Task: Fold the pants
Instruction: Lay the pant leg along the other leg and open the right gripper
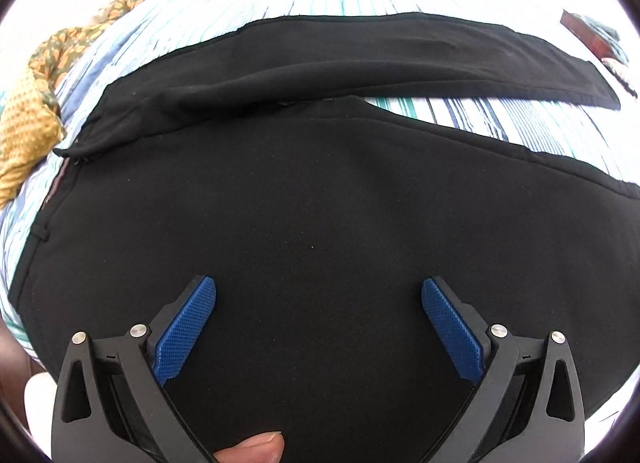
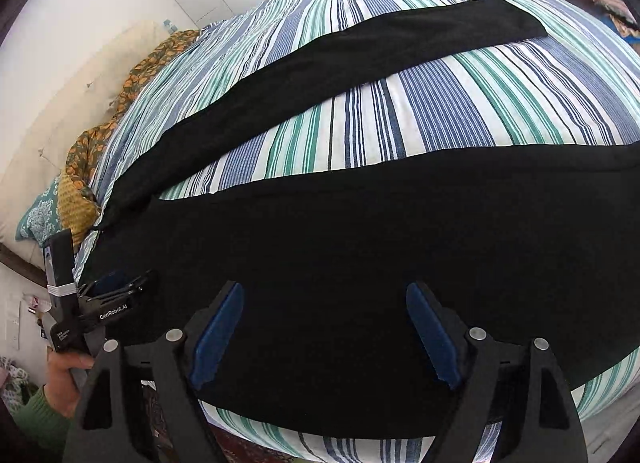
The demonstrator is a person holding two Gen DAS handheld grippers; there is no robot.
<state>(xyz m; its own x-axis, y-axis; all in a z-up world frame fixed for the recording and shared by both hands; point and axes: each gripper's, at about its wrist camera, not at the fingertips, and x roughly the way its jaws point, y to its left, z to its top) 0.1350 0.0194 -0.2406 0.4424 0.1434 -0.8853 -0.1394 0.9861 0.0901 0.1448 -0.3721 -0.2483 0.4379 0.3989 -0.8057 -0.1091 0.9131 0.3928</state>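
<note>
Black pants [image 2: 360, 263] – striped bedspread [image 2: 400, 123], white wall.

My right gripper [image 2: 324, 327] open above black pants [image 2: 360, 263], legs splayed across striped bed [image 2: 440, 111]; left gripper [image 2: 116, 291] near waistband.

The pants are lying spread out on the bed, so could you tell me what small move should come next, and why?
Probably lower the open left gripper and right gripper onto the near leg's edge and pinch it: the black pants lie flat with legs apart, nothing gripped.
</note>
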